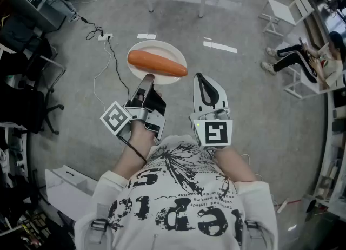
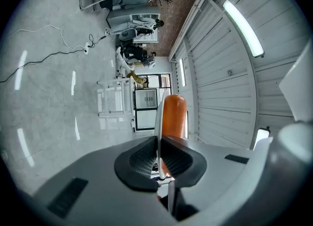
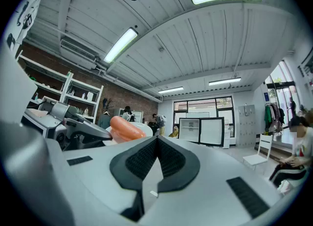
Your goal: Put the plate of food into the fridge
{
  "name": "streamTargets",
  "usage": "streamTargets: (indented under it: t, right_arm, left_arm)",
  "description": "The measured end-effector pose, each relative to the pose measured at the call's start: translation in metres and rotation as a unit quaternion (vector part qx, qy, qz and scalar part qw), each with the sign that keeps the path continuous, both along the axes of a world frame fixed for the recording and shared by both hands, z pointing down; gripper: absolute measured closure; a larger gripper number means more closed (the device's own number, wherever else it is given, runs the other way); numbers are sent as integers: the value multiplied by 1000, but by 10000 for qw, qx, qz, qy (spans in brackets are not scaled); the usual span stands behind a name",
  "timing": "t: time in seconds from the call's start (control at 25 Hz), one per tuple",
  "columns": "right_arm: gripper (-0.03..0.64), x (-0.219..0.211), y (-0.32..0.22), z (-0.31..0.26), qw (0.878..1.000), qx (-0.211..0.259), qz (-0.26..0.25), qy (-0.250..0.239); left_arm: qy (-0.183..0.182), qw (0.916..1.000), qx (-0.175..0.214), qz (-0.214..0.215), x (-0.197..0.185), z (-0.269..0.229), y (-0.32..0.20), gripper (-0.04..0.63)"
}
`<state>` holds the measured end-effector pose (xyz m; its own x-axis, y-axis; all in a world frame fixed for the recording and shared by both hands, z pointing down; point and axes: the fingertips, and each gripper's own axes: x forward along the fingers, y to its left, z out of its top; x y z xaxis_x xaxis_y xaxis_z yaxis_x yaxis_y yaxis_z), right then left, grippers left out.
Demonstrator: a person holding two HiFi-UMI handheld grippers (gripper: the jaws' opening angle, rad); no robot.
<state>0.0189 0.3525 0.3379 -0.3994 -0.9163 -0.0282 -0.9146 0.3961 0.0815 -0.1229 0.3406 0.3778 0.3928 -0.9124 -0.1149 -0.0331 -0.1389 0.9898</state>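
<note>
Head view looks down on the left gripper (image 1: 148, 79), its jaws clamped on the near rim of a white plate (image 1: 162, 46) held level above the grey floor (image 1: 243, 97). An orange carrot (image 1: 157, 63) lies on the plate, its long axis running left to right, crosswise to that gripper, the right end slightly nearer the person. The right gripper (image 1: 201, 77) hangs just beside, jaws together on nothing. Left gripper view alone shows the plate edge-on between the pads. Right gripper view alone shows a small white fridge (image 3: 200, 131), door open, far across the room.
</note>
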Motion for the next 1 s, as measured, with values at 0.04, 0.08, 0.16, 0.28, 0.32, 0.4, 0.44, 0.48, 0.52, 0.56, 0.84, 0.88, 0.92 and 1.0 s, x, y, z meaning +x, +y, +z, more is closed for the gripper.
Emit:
streamTargets:
  t: [0.04,0.08,0.16,0.28,0.32,0.4,0.44,0.48,0.52,0.56,0.84,0.88,0.92,1.0]
  right_arm:
    - [617,-1,1,2,10000,36,-71,11]
    - [617,-1,2,3,9999,58,-128,22]
    - [617,-3,3,6,9998,36,-185,52]
    - [617,-6,5,11,9997,-87,-186,116]
    - [617,-8,6,12,9997,-114,-193,122]
    - [617,-12,6,14,9996,-141,-216,112]
    - [617,-15,6,14,9996,-151,-226,109]
    - [617,-18,6,15,9995,-162,-233,104]
    - [617,-21,6,15,9995,-176,-237,93]
    - [617,-23,6,17,9995,-192,-235,83]
    - [617,-39,-1,21,9994,-301,-152,95]
    - [617,-42,-3,21,9994,-301,-121,80]
    - [617,-45,-5,22,9995,-304,-85,61]
    - [617,-46,-7,24,9995,-319,-18,17]
  left_arm:
    - [1,10000,-11,1,1,1,1,574]
    - [2,10000,-23,4,2,1,1,574]
    - [5,10000,-48,15,3,2,2,574]
    - [-8,10000,-60,41,3,4,4,574]
    - [-14,10000,-68,55,3,5,4,574]
    - [-12,9999,-79,92,2,5,3,574]
    - [4,9999,-80,110,1,5,2,574]
    - [23,9999,-85,127,0,4,2,574]
    - [35,9998,-95,144,-2,5,2,572]
    - [33,9998,-109,161,-3,6,1,574]
    - [80,9995,-174,271,-17,12,-7,572]
    - [92,9994,-181,277,-23,12,-8,574]
    - [101,9994,-190,280,-28,13,-10,574]
    - [100,9994,-199,278,-35,14,-13,574]
